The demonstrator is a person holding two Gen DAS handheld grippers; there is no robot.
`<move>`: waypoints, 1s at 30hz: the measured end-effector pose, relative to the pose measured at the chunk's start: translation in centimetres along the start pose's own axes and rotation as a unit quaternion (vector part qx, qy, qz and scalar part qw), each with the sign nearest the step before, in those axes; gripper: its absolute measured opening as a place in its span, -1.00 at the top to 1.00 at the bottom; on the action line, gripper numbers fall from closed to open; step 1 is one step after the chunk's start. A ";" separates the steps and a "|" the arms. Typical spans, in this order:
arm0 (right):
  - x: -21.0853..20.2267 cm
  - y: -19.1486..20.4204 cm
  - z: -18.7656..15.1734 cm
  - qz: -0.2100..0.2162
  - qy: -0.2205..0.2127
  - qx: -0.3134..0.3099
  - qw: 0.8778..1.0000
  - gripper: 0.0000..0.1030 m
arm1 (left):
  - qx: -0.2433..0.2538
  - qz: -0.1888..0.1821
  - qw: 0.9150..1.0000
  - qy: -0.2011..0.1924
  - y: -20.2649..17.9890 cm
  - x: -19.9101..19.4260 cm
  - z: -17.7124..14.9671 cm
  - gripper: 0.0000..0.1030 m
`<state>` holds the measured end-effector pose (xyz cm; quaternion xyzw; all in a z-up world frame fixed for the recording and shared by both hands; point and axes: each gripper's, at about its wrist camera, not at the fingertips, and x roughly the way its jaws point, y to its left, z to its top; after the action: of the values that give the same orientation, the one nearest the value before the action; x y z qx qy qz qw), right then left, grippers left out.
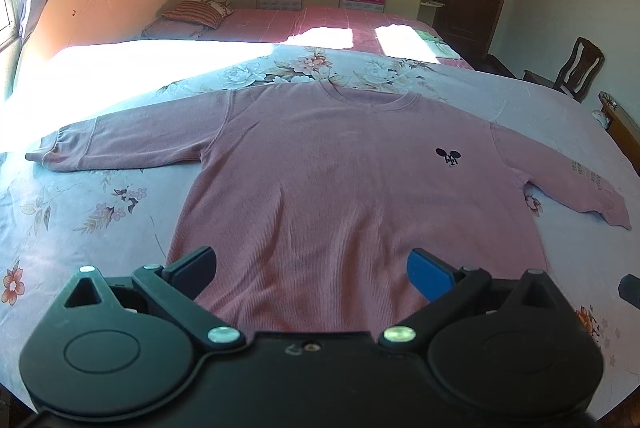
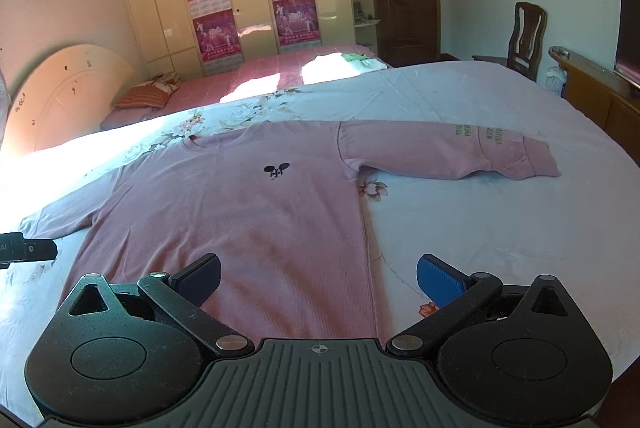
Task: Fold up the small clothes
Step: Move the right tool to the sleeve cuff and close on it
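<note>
1. Sweatshirt first: your left gripper hovers over its hem near the front edge of the bed, jaws spread wide and empty. Your right gripper is just as wide and empty, straddling the garment's right side seam.
2. Closing from this height could pinch only the top layer, or catch the floral bedsheet along with the hem, so the cover would drag when you lift.
3. The sweatshirt lies flat and face up across the middle of the bed, collar toward the far edge, the small dark emblem on the chest.
4. Its left sleeve reaches toward the sunlit left edge; glare there may hide the cuff from you.
5. Its right sleeve stretches toward the right edge with the cuff already creased. Folding over that would likely lock the wrinkle in.
6. If your two grippers lift unevenly, the fold line will probably skew and the soft knit will bunch.
</note>
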<state>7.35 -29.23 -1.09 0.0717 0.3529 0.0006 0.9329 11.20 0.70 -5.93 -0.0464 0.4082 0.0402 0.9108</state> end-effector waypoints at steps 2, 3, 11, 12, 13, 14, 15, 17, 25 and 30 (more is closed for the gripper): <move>1.0 -0.8 0.7 -0.001 -0.002 -0.002 1.000 -0.99 | 0.001 -0.006 1.000 -0.001 -0.4 1.1 0.4 -0.98; 1.5 -1.1 1.0 -0.003 -0.003 -0.003 1.000 -1.00 | 0.001 -0.005 1.000 -0.002 -0.7 1.7 0.6 -0.98; 6.4 -4.7 3.1 -0.005 0.008 0.011 1.000 -0.99 | 0.018 0.024 0.999 -0.013 -3.1 6.0 2.3 -0.98; 7.0 -5.1 3.3 -0.007 0.009 0.012 1.000 -0.99 | 0.018 0.024 0.999 -0.019 -3.4 6.4 2.6 -0.98; 7.6 -5.6 3.6 -0.007 0.008 0.013 1.000 -0.99 | 0.017 0.026 0.999 -0.021 -3.8 6.8 2.8 -0.98; 8.2 -6.1 3.8 -0.008 0.008 0.013 1.000 -0.99 | 0.016 0.029 0.999 -0.020 -4.0 7.2 3.0 -0.98; 8.9 -6.6 4.1 -0.009 0.008 0.014 1.000 -0.99 | 0.015 0.030 0.999 -0.018 -4.4 7.7 3.3 -0.98; 10.1 -7.8 4.7 -0.009 0.006 0.021 1.000 -0.99 | 0.015 0.035 0.999 -0.019 -4.9 8.7 3.8 -0.97; 14.6 -13.0 6.8 -0.024 0.018 0.055 0.998 -0.47 | 0.012 0.052 0.998 -0.016 -6.8 12.4 5.2 -0.95; 17.0 -17.8 7.4 -0.062 0.033 0.086 0.994 -0.47 | 0.015 0.062 0.998 -0.008 -7.8 14.5 6.0 -0.95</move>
<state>24.07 -46.95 -9.22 0.1300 0.3858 -0.0851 0.9094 26.17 -5.82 -12.40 -0.0066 0.4033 0.0911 0.9105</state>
